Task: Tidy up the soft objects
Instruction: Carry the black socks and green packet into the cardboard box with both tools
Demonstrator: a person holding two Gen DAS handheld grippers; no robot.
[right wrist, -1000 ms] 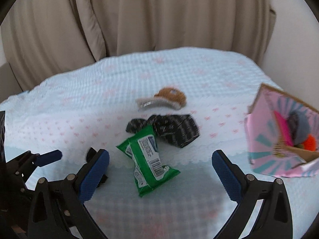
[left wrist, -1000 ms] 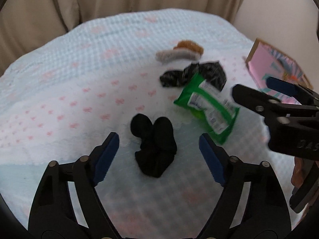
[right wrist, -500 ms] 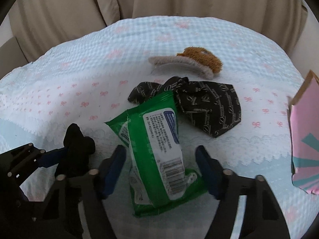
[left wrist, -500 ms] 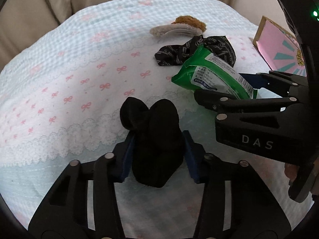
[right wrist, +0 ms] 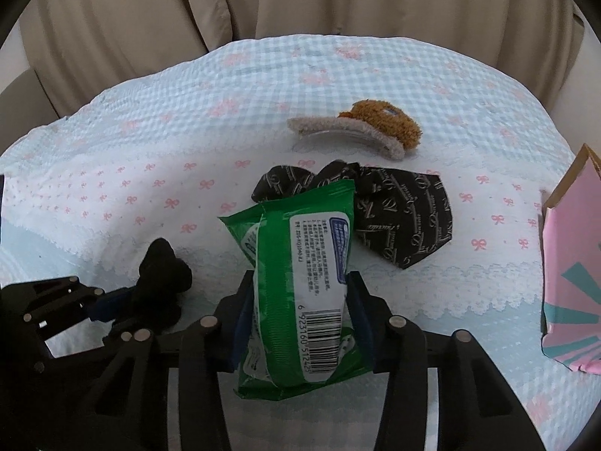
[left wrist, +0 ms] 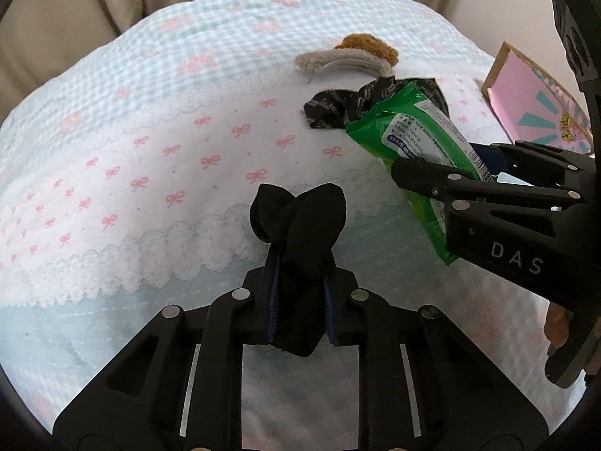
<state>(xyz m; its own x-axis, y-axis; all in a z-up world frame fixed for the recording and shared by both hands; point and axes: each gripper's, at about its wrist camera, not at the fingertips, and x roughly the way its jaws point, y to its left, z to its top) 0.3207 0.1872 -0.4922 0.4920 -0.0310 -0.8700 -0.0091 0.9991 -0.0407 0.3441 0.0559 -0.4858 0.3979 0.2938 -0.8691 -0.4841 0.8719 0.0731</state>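
A black soft cloth bundle [left wrist: 300,210] lies on the blue-and-white bedspread [left wrist: 150,131], and my left gripper [left wrist: 300,285] is shut on its near end. The right wrist view shows the same bundle [right wrist: 161,274] at lower left in that gripper [right wrist: 109,308]. A green wipes pack [right wrist: 300,248] sticks up between the fingers of my right gripper [right wrist: 302,300]. The jaws are closing and the blue pads press its sides. From the left wrist view the pack [left wrist: 413,131] and right gripper [left wrist: 443,165] sit at the right.
Just behind the pack lies a black patterned fabric bow [right wrist: 398,206]. A fuzzy beige and brown hair clip [right wrist: 360,127] rests farther back. An open pink box [right wrist: 571,285] stands at the right edge. Beige curtains [right wrist: 300,7] hang behind the bed.
Both grippers came down over their objects and closed: the left onto the black bundle, the right onto the green pack, whose far end now tilts up.
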